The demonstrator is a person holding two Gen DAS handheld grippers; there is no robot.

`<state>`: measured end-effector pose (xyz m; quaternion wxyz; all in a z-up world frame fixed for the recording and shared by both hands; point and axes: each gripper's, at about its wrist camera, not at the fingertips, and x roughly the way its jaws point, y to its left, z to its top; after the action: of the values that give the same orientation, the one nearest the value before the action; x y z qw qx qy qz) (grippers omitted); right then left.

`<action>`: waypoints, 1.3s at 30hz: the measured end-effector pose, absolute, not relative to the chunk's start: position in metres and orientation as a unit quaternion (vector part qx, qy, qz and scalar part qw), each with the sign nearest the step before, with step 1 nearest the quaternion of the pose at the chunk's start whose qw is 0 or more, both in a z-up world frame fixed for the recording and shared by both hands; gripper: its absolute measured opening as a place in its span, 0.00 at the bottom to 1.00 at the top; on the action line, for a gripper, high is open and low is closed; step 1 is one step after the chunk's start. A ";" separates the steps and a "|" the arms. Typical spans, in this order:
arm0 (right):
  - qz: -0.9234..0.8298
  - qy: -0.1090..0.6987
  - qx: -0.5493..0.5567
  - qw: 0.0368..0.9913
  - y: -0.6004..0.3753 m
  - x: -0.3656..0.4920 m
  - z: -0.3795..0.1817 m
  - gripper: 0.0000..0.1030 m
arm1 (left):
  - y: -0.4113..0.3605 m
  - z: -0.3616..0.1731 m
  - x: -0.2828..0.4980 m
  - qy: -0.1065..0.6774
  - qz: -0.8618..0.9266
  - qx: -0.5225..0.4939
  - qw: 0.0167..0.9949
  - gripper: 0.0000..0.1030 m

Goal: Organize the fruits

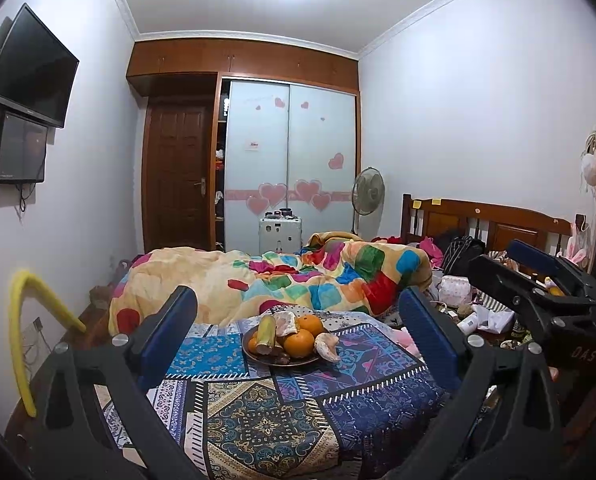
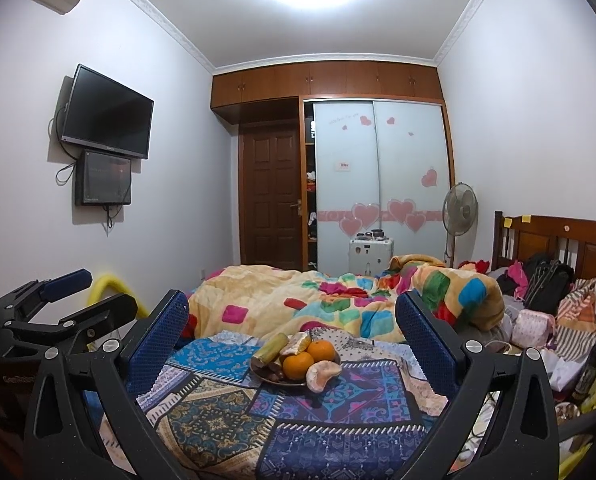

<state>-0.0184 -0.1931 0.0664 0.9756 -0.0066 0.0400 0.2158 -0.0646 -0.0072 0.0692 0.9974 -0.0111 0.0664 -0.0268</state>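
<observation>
Left tool [image 1: 298,322]: fingers spread wide, empty. Plate [image 1: 258,354] at 12 o'clock on patterned bedspread [image 1: 258,420] holds oranges [image 1: 298,343]. Right tool [image 1: 509,266] at 2 o'clock.

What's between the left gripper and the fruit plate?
Only bare patterned cloth separates the open left gripper from the fruit plate, seen in the left wrist view.

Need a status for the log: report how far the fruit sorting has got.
Done: nothing evident; the oranges, peeled pieces and a green-yellow stalk sit heaped on the plate. In hand: nothing; left claw and right claw are open, short of the plate. Left: all the sorting.
</observation>
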 end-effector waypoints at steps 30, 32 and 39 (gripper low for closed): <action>0.216 0.039 -0.001 0.976 -0.195 -0.017 0.066 1.00 | -0.011 0.069 -0.064 0.066 -0.032 -0.016 0.997 0.99; 0.215 0.039 -0.002 0.976 -0.195 -0.018 0.066 1.00 | -0.010 0.069 -0.065 0.065 -0.033 -0.017 0.997 0.99; 0.214 0.044 0.001 0.976 -0.192 -0.016 0.065 1.00 | -0.007 0.068 -0.064 0.071 -0.031 -0.020 0.997 0.99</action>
<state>-0.0156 -0.1922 0.0651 0.9760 0.0008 0.0436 0.2136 -0.0639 -0.0068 0.0680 0.9968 -0.0205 0.0708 -0.0311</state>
